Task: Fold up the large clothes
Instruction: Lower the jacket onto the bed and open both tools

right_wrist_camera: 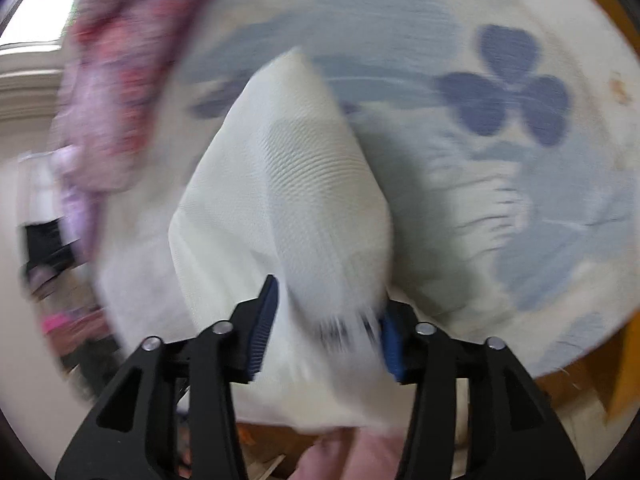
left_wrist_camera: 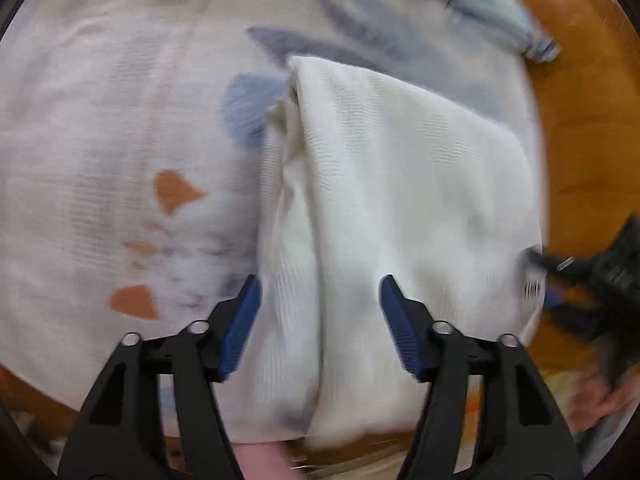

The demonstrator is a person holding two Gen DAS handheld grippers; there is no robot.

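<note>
Left wrist view is showing the left gripper point(left_wrist_camera: 320, 300) hanging over a folded white garment point(left_wrist_camera: 400, 184), its blue-padded jaws standing spread with the cloth lying between them, neither pad pressing on it. That white garment, a fine ribbed or waffle knit, is lying in a long folded bundle on a pale patterned cloth point(left_wrist_camera: 100, 140) with blue leaf shapes and orange patches, which is covering a glossy wooden table point(left_wrist_camera: 580, 140); layered inner edges are showing along the bundle's left side, and a dark printed mark is sitting at its right edge. A crumpled light-blue cloth point(left_wrist_camera: 500, 4) is lying at the table's far corner, and the black right gripper point(left_wrist_camera: 592, 280) is blurring past the garment's right edge. Right wrist view is showing the right gripper point(right_wrist_camera: 328, 312) pointing down over one end of the same white garment point(right_wrist_camera: 288, 184), which is tapering away to a narrow folded end; the jaws are standing apart, and blurred fabric with a dark mark is lying between the pads, though whether the pads are touching it cannot be told. A pink and purple floral fabric point(right_wrist_camera: 120, 80) is lying blurred at the left, beyond the patterned cloth point(right_wrist_camera: 520, 180).
</note>
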